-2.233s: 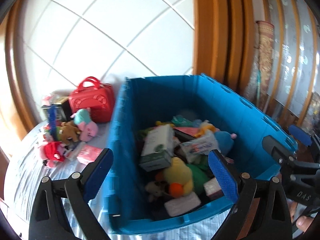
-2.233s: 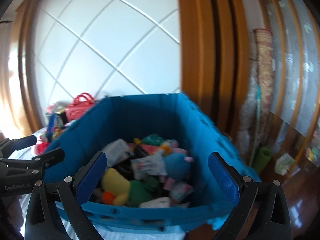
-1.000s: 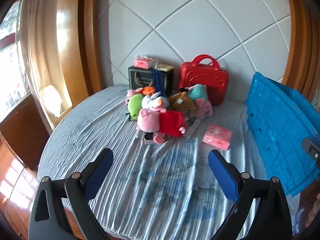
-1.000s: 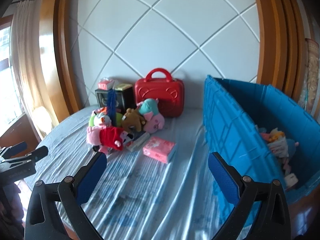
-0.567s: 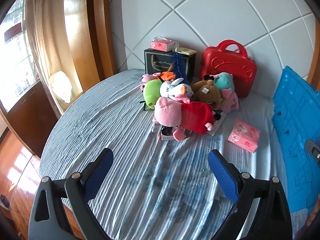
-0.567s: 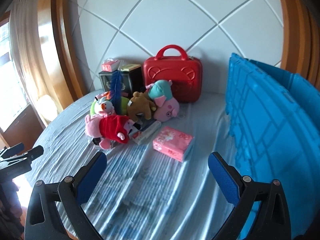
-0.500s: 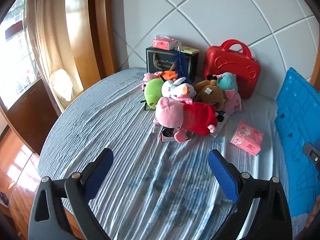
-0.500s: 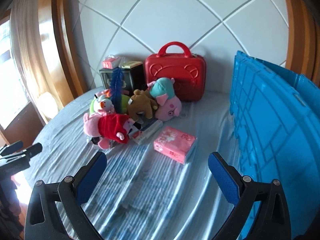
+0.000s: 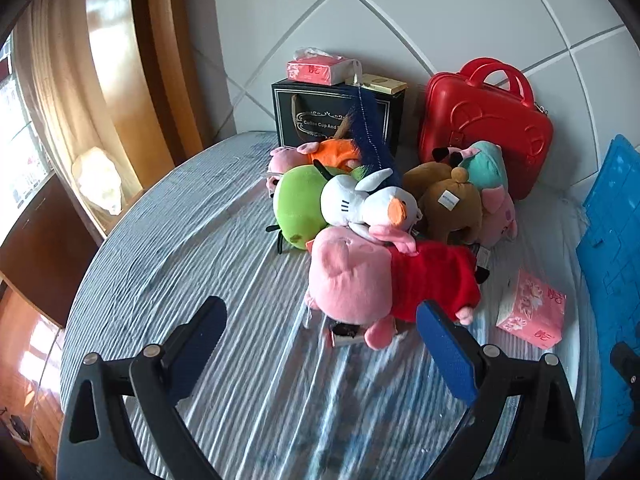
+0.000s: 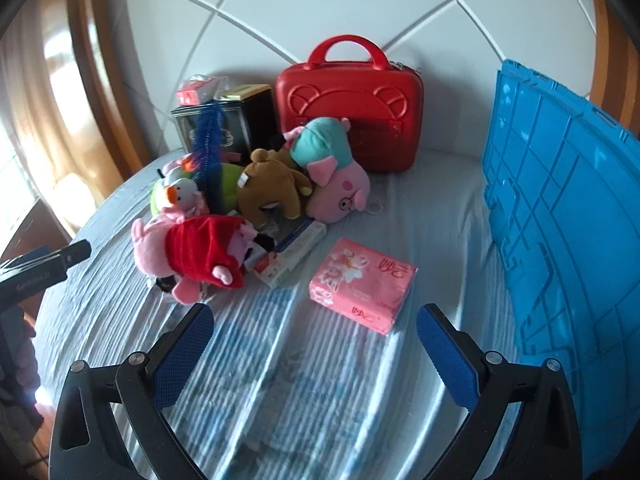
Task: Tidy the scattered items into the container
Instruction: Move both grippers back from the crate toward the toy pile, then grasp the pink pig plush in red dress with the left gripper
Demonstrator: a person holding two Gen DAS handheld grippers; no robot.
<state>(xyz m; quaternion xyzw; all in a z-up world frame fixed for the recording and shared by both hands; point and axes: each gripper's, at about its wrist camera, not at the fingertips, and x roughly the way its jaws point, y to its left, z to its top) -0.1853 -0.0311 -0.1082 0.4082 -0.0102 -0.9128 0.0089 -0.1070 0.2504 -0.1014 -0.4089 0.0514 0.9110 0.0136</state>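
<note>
A heap of soft toys lies on the striped tablecloth. Nearest is a pink pig in a red dress [image 9: 384, 280] [image 10: 196, 250], just ahead of my open, empty left gripper [image 9: 324, 344]. Behind it sit a white duck toy [image 9: 368, 200], a green plush [image 9: 298, 206], a brown bear [image 10: 272, 190] and a pig in teal [image 10: 332, 172]. A pink tissue pack [image 10: 362, 284] [image 9: 532, 310] lies just in front of my open, empty right gripper [image 10: 314, 354]. The blue crate [image 10: 568, 216] [image 9: 616, 248] stands to the right.
Against the white wall stand a red carry case [image 10: 352, 108] and a black gift box [image 9: 336, 120] with a small pink pack [image 9: 316, 70] on top. A flat white-and-blue box [image 10: 296, 250] lies under the toys. The round table's edge [image 9: 92, 264] drops off at left.
Both grippers have swung left from over the crate's inside and moved in on the pile; the pig and the tissue pack now loom larger. Both stay open.
</note>
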